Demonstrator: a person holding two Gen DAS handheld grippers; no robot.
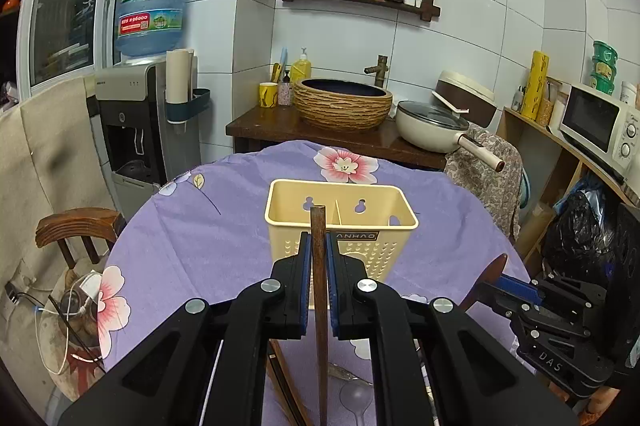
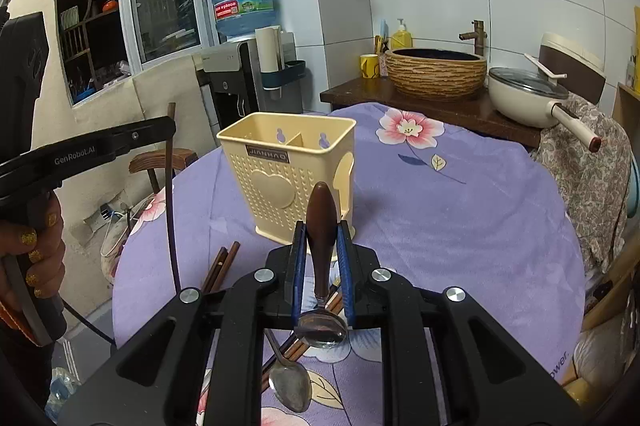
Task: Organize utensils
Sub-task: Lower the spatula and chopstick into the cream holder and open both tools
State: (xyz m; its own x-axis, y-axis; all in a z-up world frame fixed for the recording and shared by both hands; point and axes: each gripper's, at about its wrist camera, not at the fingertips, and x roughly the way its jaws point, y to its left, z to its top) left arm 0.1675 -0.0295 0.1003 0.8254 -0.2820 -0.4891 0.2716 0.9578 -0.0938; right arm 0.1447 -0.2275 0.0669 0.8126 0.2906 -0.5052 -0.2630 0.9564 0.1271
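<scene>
The bench wears a lilac cloth (image 1: 224, 226) printed with pink-and-white blossoms and small yellow leaves. At its centre the utensil holder (image 1: 340, 222) is pale cream, its front dotted with a grid of tiny holes around a plain heart panel. The left claw (image 1: 319, 246) is black with blue pads, pressed on a dark brown chopstick (image 1: 319, 266). The right claw (image 2: 322, 246) has the same black and blue, closed on a spoon (image 2: 322, 266) with a reddish-brown handle and silver bowl. At six o'clock lies an all-silver spoon (image 2: 290, 382) beside brown chopsticks (image 2: 222, 266).
</scene>
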